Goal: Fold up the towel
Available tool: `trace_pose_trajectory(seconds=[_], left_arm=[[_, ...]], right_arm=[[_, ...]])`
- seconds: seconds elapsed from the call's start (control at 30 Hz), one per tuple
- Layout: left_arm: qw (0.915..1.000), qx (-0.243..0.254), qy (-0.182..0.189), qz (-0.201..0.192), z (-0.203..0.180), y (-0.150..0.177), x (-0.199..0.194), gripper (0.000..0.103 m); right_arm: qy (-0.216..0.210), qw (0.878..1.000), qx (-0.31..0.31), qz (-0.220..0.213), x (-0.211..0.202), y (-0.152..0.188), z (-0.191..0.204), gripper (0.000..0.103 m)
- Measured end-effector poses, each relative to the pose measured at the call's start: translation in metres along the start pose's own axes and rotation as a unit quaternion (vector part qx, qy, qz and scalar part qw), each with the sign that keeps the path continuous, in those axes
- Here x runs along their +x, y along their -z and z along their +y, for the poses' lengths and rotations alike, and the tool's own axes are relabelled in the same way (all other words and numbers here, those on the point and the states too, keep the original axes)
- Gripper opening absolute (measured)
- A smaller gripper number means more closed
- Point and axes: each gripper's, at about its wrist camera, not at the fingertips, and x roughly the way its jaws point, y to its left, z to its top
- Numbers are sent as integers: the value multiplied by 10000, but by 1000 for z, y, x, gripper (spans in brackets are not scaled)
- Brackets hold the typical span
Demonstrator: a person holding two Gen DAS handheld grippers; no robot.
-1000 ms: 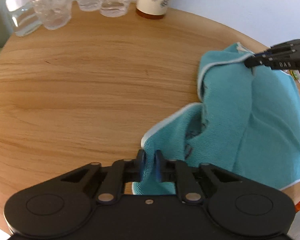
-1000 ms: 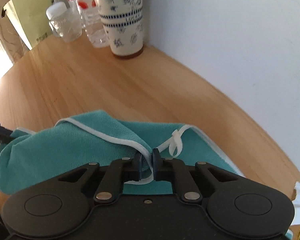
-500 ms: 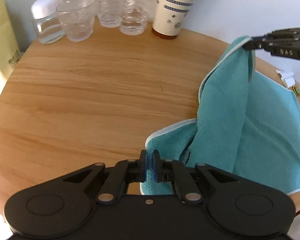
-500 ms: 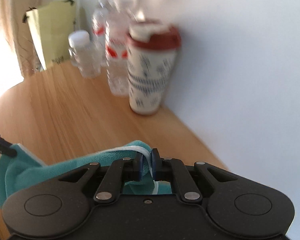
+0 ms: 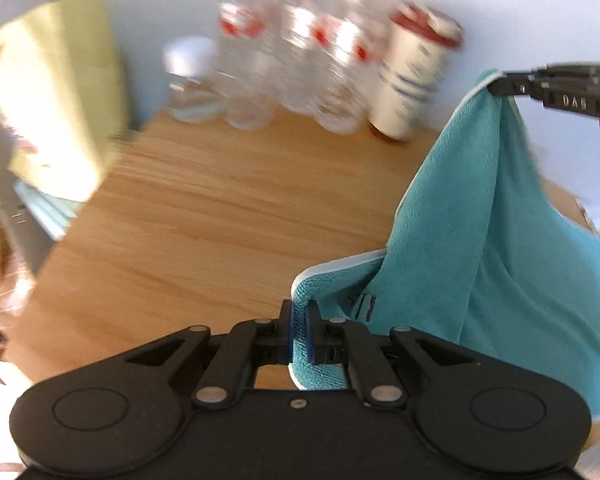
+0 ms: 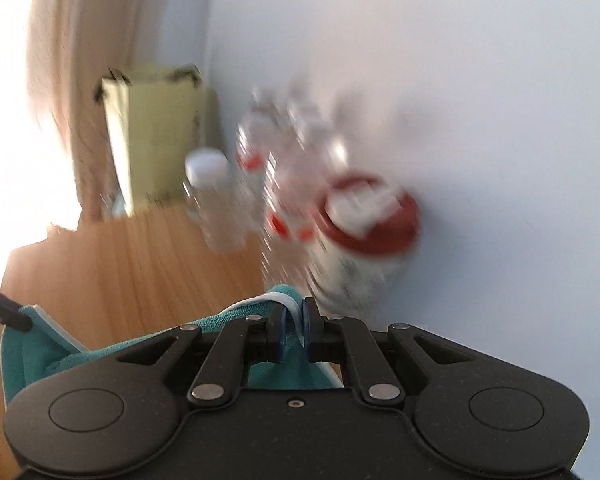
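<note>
**Teal towel held up by 2 corners**

Teal and soft, the towel point(image 5: 496, 216) hangs in the air over the wooden counter point(image 5: 204, 216). Each gripper pinches 1 corner, so the cloth can spread out flat before it gets folded. The left gripper point(image 5: 299, 334) sits low, near the counter, its jaws clenched on a corner. The right gripper point(image 6: 294, 334) is up high, jaws clamped on the white-edged corner. Bottles point(image 5: 300, 52) and a cup point(image 5: 412, 76) stand at the back, well apart from the towel.
</note>
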Motion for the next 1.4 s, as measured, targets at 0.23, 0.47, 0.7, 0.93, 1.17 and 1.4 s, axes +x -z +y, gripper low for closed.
trace_pose_trajectory(seconds=[0.23, 0.47, 0.7, 0.93, 1.17, 1.4], left_arm=[[9952, -551, -806, 105, 40, 19, 4, 5], [9898, -589, -1201, 495, 57, 18, 27, 19], [9932, -294, -1066, 360, 64, 1, 17, 40], [9951, 192, -899, 372, 57, -23, 51, 40], [9933, 1000, -513, 279, 27, -51, 92, 55], [9919, 1099, -271, 575, 23, -56, 129, 54]], right_arm=[[-306, 9995, 50, -95, 70, -10, 25, 15], [385, 9957, -528, 660, 103, 1, 44, 37], [869, 9922, -177, 876, 44, 28, 18, 48], [1318, 9817, 564, 1250, -7, 76, -5, 48], [888, 9874, 904, 952, 5, 58, 1, 53], [729, 9880, 683, 1174, 7, 49, 17, 55]])
